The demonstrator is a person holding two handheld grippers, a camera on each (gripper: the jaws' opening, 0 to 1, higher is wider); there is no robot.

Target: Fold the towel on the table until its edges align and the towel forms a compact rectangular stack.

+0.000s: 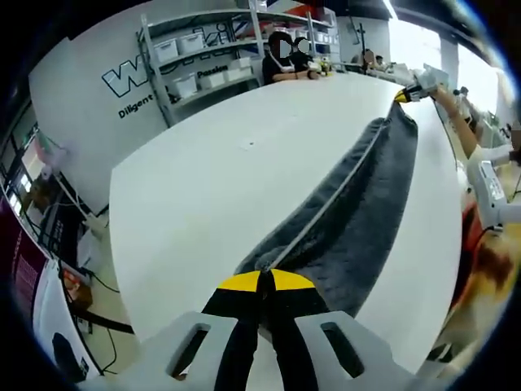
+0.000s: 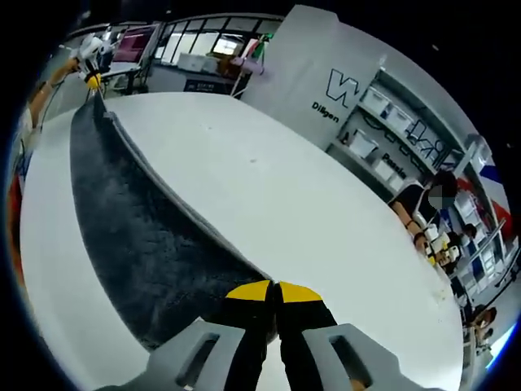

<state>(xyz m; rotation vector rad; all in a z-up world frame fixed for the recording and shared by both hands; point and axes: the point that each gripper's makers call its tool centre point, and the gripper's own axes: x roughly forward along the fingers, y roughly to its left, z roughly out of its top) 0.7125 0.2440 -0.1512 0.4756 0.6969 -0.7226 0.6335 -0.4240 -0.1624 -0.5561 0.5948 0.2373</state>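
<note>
Both pairs of jaws were pressed together, each pinching an end of the towel [image 1: 358,212]; the white table [image 1: 212,187] spread wide beneath it; the grey cloth hung stretched between the left gripper [image 1: 260,281] and right gripper [image 2: 275,292], sagging onto the tabletop; it looked soft, limp and fairly heavy, so corners seemed the surest hold for folding.

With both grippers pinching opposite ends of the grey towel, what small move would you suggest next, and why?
Probably carry both pinched corners together across the white table to lay that edge down. The left gripper and right gripper are each shut on an end of the grey towel, which stretches taut between them, already doubled lengthwise.
</note>
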